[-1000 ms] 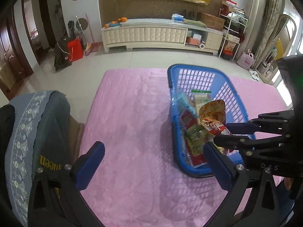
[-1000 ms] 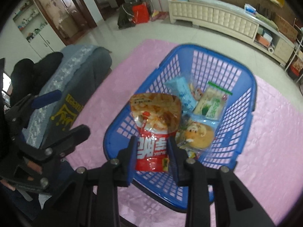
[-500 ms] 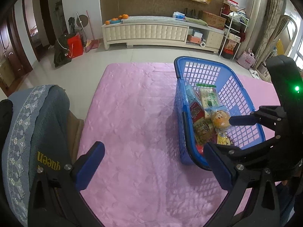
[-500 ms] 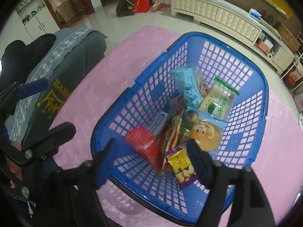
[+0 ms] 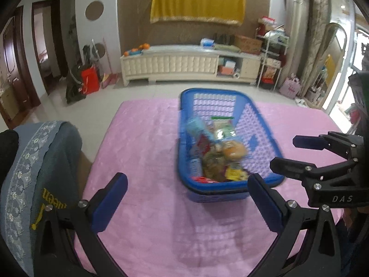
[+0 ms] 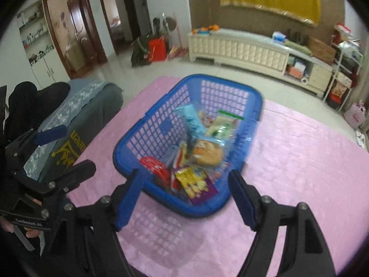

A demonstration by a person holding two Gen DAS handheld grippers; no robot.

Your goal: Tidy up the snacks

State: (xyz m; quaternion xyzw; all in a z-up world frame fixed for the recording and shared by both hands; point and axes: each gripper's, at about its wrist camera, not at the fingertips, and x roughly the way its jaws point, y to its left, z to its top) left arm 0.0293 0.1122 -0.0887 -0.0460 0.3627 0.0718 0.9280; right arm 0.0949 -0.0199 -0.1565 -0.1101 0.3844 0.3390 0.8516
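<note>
Both grippers, left gripper (image 5: 188, 203) and right gripper (image 6: 185, 199), are hanging with fingers spread and empty; the red packet (image 6: 154, 166) the right one was gripping a second ago is now lying inside the blue basket (image 6: 161, 106), just beyond its fingertips, so that snack looks stowed. The basket's long axis is running away from the fingers.
</note>
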